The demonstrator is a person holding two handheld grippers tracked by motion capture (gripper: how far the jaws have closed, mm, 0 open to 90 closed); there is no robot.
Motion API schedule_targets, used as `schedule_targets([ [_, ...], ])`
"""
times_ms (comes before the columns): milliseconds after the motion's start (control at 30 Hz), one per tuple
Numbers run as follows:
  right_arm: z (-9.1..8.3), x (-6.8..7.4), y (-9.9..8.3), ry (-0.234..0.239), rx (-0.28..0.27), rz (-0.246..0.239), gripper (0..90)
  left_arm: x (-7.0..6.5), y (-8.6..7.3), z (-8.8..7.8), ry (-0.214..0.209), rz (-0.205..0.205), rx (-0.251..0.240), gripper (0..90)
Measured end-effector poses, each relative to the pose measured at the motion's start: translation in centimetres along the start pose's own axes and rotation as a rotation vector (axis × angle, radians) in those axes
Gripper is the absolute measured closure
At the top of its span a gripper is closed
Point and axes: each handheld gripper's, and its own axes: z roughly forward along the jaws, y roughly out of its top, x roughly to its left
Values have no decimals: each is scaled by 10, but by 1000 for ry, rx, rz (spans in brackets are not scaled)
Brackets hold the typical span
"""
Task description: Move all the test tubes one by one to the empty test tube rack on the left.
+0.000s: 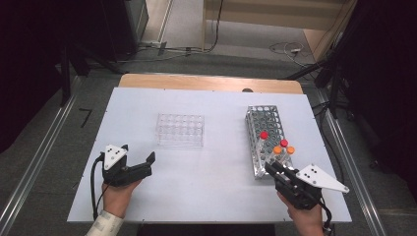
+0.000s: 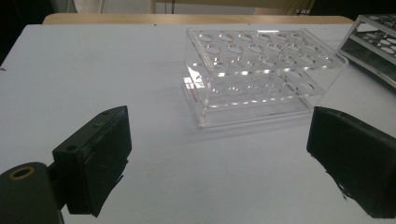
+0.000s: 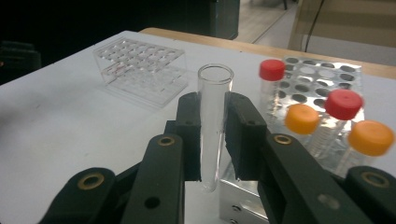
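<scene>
white bench point(image 1: 206, 187): an upright glass test tube point(image 3: 212, 121) is pinched by the right gripper point(image 3: 212, 135) beside the metal rack point(image 1: 255, 123); the clear rack point(image 1: 180, 130) lies leftward, nearer the left gripper point(image 1: 137, 155), whose fingers are spread.

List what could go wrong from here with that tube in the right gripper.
1. The open glass tube is pinched between the right hand-held gripper pads; it could slip or crack.
2. It sits close to the capped tubes in the metal rack, so swinging it away could knock them.
3. The clear rack has small holes; a miss could tip it.
</scene>
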Motion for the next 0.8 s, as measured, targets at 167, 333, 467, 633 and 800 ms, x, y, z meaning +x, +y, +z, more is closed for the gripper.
schedule_targets([
  [167,13,10,0,29,25,-25,734,-7,6,4,-17,12,-11,72],
  [333,32,22,1,65,51,-54,734,-13,11,9,-34,23,-3,72],
  [467,45,28,2,88,59,-68,734,-22,16,15,-56,41,11,72],
  [633,61,33,5,118,70,-70,734,-36,25,22,-93,59,6,83],
  [800,79,39,8,133,82,-76,734,-52,34,29,-128,77,2,114],
])
